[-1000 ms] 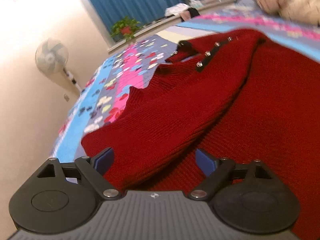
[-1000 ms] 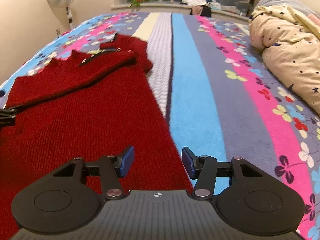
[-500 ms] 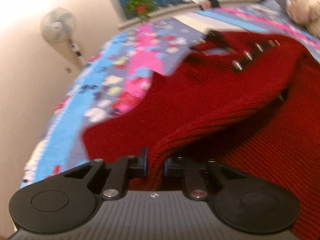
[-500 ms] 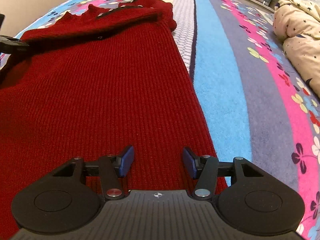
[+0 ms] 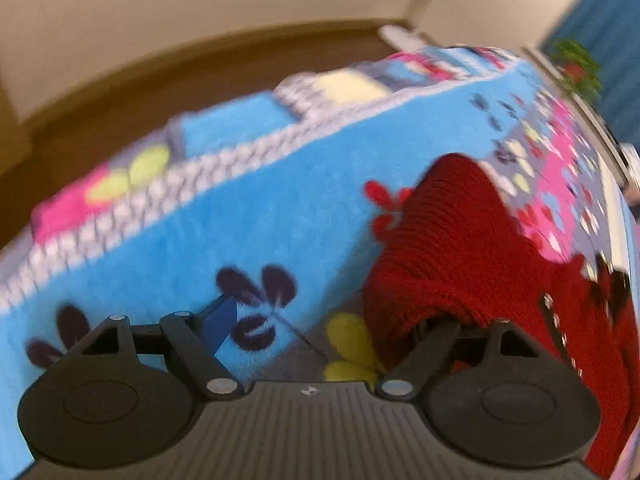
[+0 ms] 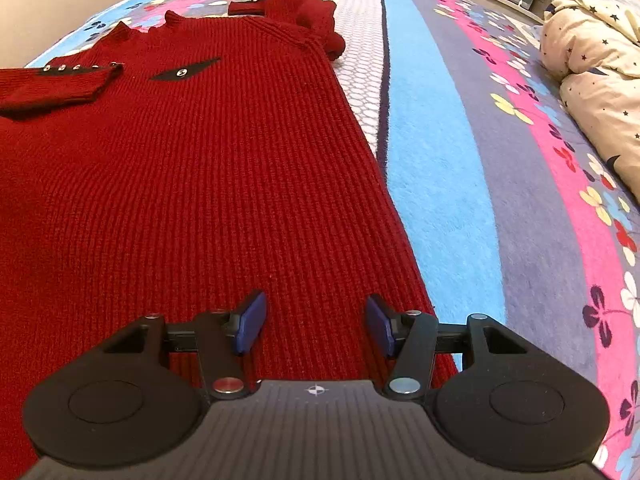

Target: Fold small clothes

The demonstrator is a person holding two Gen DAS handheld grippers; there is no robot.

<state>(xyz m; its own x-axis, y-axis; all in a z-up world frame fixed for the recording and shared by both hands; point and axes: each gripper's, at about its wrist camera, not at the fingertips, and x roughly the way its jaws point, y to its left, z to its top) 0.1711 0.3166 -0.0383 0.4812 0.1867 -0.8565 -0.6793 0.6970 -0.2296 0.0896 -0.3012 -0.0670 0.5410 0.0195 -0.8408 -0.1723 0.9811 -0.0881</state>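
We see a red knitted sweater (image 6: 192,168) lying flat on the flowered, striped bedspread (image 6: 520,184), its body spread along the bed's left half, with its right edge running beside the pale blue stripe. One sleeve (image 6: 60,84) is folded in across the chest, its cuff carrying a black strip with metal studs; the other sleeve (image 6: 296,10) lies bunched by the shoulder toward the far end of the bed. Our right gripper (image 6: 314,322) hovers over the sweater's lower right part, near its right edge, jaws parted wide with nothing between them. Our left gripper (image 5: 332,320) is over the bed's left edge, jaws spread wide and holding nothing; its right finger is partly hidden under a fold of the red knit (image 5: 460,248). A cream star-patterned duvet (image 6: 592,48) sits at the bed's far right edge.
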